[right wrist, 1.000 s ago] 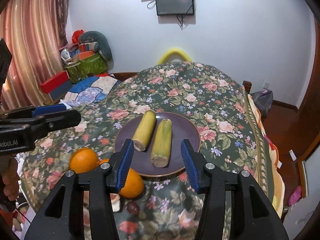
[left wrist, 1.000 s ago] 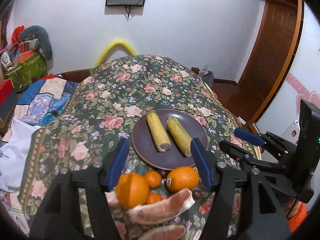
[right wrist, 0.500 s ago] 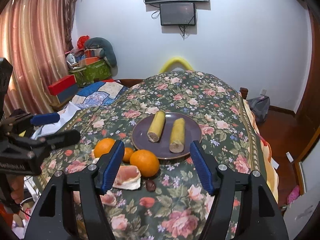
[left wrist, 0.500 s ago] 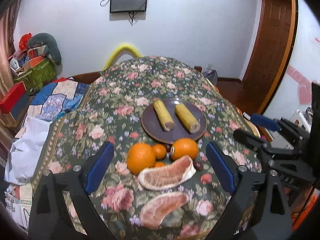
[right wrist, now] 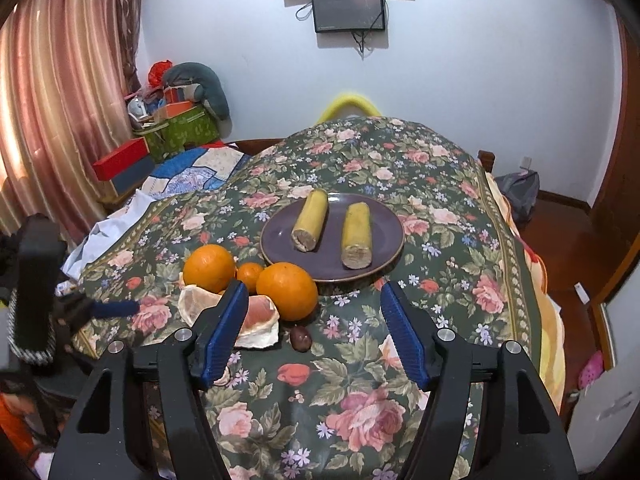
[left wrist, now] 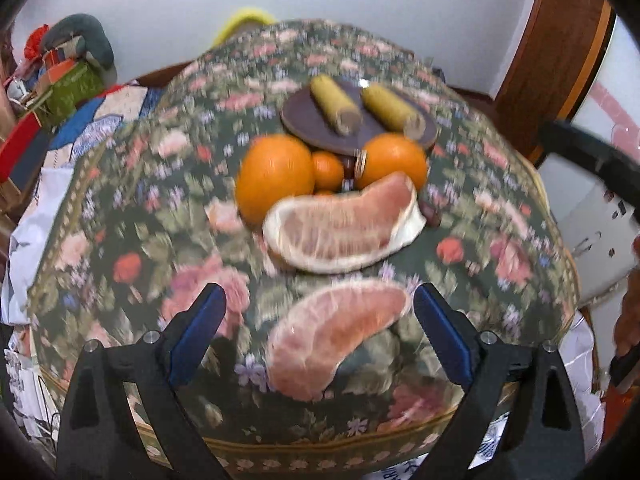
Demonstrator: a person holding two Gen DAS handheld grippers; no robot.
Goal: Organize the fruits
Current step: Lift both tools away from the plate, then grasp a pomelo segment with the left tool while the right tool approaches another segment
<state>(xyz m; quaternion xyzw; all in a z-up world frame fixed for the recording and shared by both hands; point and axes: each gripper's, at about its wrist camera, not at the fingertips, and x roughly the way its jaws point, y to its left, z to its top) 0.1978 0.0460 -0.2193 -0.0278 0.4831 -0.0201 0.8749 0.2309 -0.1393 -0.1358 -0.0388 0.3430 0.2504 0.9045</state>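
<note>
The left tongs [left wrist: 316, 320] stand wide apart with nothing gripped, and a peeled pomelo wedge [left wrist: 334, 334] lies on the floral cloth [left wrist: 132, 208] right between the two blue pads, touching neither. The wedge's long axis runs crosswise and tilted, from low near the middle up toward the right-hand pad, so it lies more across the gap than along it; a closing pinch would likely meet the wedge near its ends unless the wrist turns or the pads come down over its narrow waist. Just past it lies a second wedge [left wrist: 344, 232], still in its white pith, and beyond that the oranges [left wrist: 274, 178] and a brown plate [left wrist: 316, 124] holding two cobs (the left view is smeared, so fine contact is hard to judge). The right tongs [right wrist: 312, 328] are about half open and also empty, hovering over bare cloth with the near orange [right wrist: 286, 290] ahead and slightly left of the gap and a small dark fruit [right wrist: 301, 337] just ahead between the pads. The near wedge is out of sight in the right view, so the left hand looks the better placed for it.
</note>
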